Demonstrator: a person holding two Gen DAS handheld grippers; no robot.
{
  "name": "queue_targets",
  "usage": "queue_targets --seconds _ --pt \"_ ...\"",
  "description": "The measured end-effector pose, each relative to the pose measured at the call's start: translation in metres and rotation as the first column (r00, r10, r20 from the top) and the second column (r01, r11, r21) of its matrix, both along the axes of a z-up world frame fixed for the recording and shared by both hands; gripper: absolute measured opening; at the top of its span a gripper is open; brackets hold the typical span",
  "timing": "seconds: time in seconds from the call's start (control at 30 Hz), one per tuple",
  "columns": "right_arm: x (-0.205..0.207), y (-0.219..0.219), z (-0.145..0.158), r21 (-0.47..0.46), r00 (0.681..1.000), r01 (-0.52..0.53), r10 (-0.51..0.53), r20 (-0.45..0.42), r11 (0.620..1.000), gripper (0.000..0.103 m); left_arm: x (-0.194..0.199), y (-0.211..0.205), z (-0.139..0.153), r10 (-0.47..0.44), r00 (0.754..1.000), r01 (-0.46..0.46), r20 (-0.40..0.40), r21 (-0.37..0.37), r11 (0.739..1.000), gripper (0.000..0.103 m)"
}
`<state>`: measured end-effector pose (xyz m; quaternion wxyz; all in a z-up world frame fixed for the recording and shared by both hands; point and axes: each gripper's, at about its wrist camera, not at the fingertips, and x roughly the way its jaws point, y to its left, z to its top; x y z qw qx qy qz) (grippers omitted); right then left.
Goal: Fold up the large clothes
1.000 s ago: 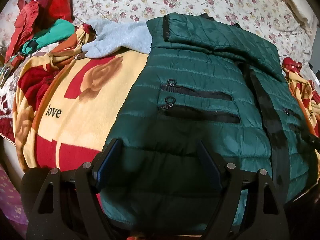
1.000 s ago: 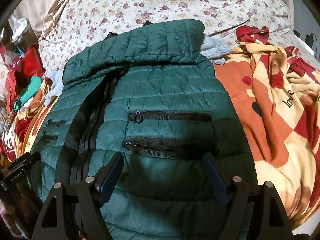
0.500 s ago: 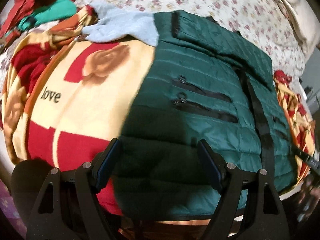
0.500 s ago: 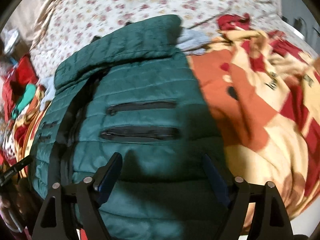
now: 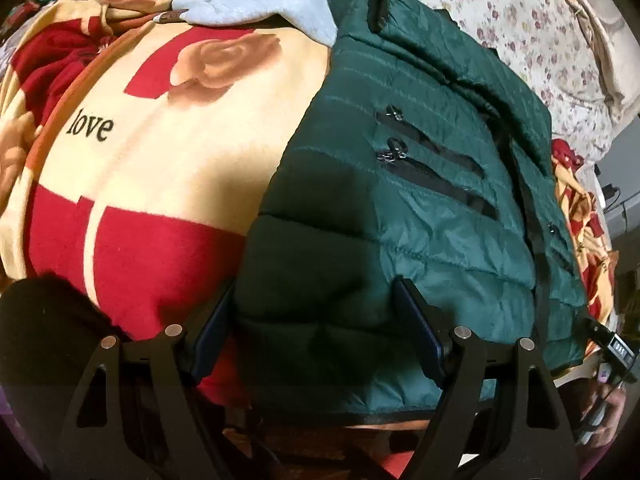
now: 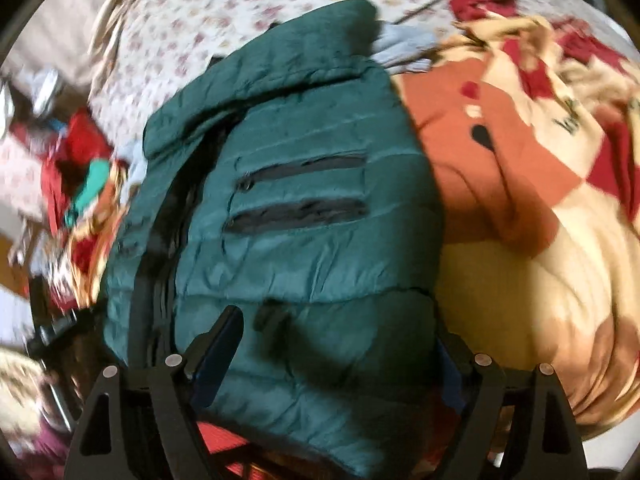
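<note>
Lying flat on a patterned blanket (image 5: 132,184) atop the bed is 1 green puffer jacket (image 5: 400,216), w/ 2 black zip pockets on each front half. Left gripper (image 5: 316,328) jaws spread wide, straddling the jacket's near hem corner, not pinching. Right gripper (image 6: 340,352) jaws likewise wide over the hem's other end, nothing gripped. Blanket reads "love".

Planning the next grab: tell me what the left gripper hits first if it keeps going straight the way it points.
Most likely the green puffer jacket: its lower corner fills the gap ahead of the open left gripper. Depth is hard to judge.
</note>
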<state>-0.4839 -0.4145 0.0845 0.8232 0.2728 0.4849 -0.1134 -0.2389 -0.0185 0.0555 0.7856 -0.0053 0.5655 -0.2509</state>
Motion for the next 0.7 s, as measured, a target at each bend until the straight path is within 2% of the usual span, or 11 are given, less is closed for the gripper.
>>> queue_targets --seconds 0.07,0.13,0.2,0.27,0.43,0.57,0.67,0.7 --pt "-0.002 -0.002 -0.007 0.026 1.0 0.008 -0.008 -0.029 1.0 0.085 0.002 0.001 -0.001 0.004 1.0 -0.004 -0.004 -0.005 1.0 0.079" --pt "-0.006 0.002 -0.004 0.038 1.0 -0.014 0.015 -0.005 0.999 0.083 0.002 0.002 0.0 0.009 1.0 -0.009 -0.003 -0.012 1.0 0.079" --pt "-0.009 0.009 0.007 0.003 0.998 -0.053 0.053 0.028 0.999 0.067 -0.002 -0.001 0.001 -0.014 1.0 0.014 0.004 -0.013 1.0 0.079" --pt "-0.01 0.013 0.015 -0.02 0.995 -0.073 0.074 0.062 0.997 0.063 -0.004 -0.006 0.002 -0.035 0.999 0.035 0.017 0.005 0.999 0.079" --pt "0.002 0.014 -0.001 -0.025 0.996 -0.085 0.085 -0.002 0.996 0.063 -0.007 -0.011 0.002 -0.032 0.999 0.03 0.039 0.03 0.999 0.079" --pt "0.002 0.015 0.002 -0.032 0.996 -0.089 0.09 0.026 0.996 0.062 -0.01 -0.01 0.001 -0.023 0.998 0.021 0.054 0.042 0.999 0.079" --pt "0.001 0.016 0.012 -0.084 0.995 -0.077 0.082 0.055 0.993 0.038 -0.011 -0.011 0.001 -0.021 0.998 0.019 0.055 0.049 0.999 0.079" --pt "0.002 0.017 0.014 -0.099 0.995 -0.073 0.08 0.06 0.992 0.035 -0.011 -0.011 0.001 -0.018 0.998 0.016 0.054 0.049 0.999 0.079"
